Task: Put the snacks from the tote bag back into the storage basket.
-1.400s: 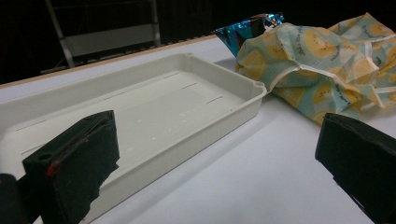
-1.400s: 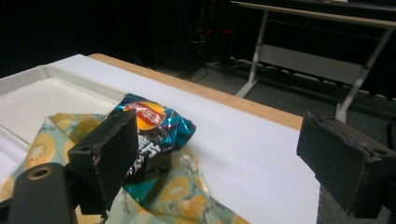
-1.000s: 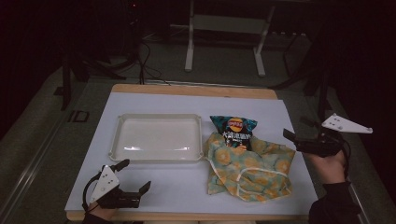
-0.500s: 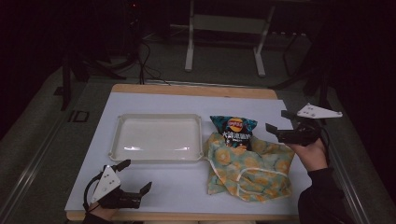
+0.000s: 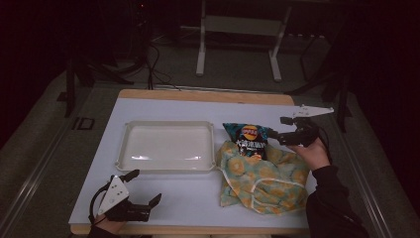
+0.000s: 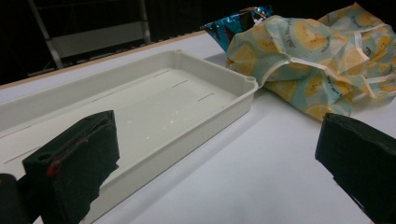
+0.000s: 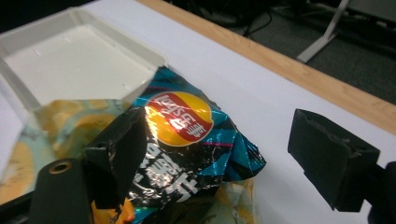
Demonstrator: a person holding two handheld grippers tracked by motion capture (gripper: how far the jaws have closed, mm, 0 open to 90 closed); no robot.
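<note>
A blue crisp packet (image 5: 249,137) with a red and yellow logo pokes out of the top of a lemon-print cloth bag (image 5: 262,179) on the white table. My right gripper (image 5: 277,127) hovers open at the packet's right edge, nothing between its jaws. In the right gripper view the crisp packet (image 7: 187,126) lies just under and between the spread jaws of my right gripper (image 7: 224,154), resting on the cloth bag (image 7: 56,116). Down at the table's front left corner, my left gripper (image 5: 143,186) stands open and empty. The left gripper view has my left gripper (image 6: 217,163) facing the cloth bag (image 6: 308,60).
An empty cream tray (image 5: 168,146) lies left of the cloth bag; its near wall (image 6: 219,116) is close in front of my left gripper. The tray's corner (image 7: 140,56) touches the crisp packet's edge. A wooden table edge (image 5: 208,95) runs along the back.
My right gripper has moved left and forward from the table's right side to the crisp packet's edge. The left gripper has barely shifted.
</note>
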